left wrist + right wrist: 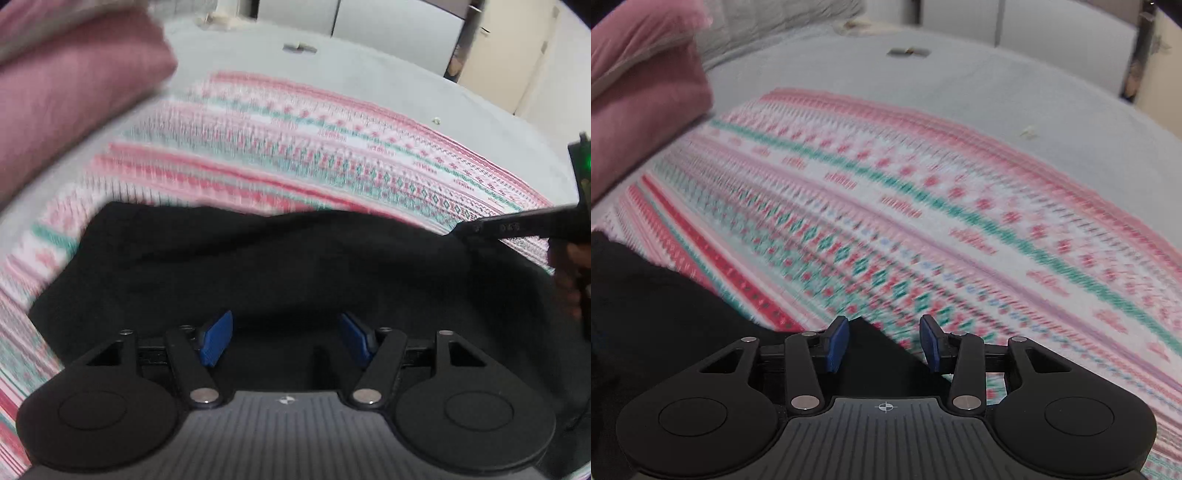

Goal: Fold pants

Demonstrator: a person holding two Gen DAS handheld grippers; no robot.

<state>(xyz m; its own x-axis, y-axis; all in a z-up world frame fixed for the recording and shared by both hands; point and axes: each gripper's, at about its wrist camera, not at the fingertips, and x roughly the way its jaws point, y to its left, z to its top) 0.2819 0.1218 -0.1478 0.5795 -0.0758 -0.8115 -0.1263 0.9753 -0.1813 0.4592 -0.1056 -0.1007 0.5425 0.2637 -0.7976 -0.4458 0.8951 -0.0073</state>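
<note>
Both grippers are hanging over the black pants (258,266) with nothing between their pads. Left gripper (286,338), in the lower middle of its own view, is standing with its blue pads wide apart above the dark cloth, released. Right gripper (884,345), in the lower middle of its view, is also holding nothing: its pads are closer together, and a pointed corner of the pants is lying under the gap but is not pinched. In the left view this right gripper is entering from the right edge, with its fingers reaching to the upper right edge of the pants.

The pants are lying across the lower half of the left view and in the lower left of the right view, on a patterned blanket (960,221) with pink, red and green stripes. A pink folded cloth (66,92) is resting in the upper left.

To do the step well, I think each gripper should be closing on one outer corner of the cloth, taking all layers together. Both should then be lifting evenly and carrying the edge over, so that the fold is not becoming crooked.
</note>
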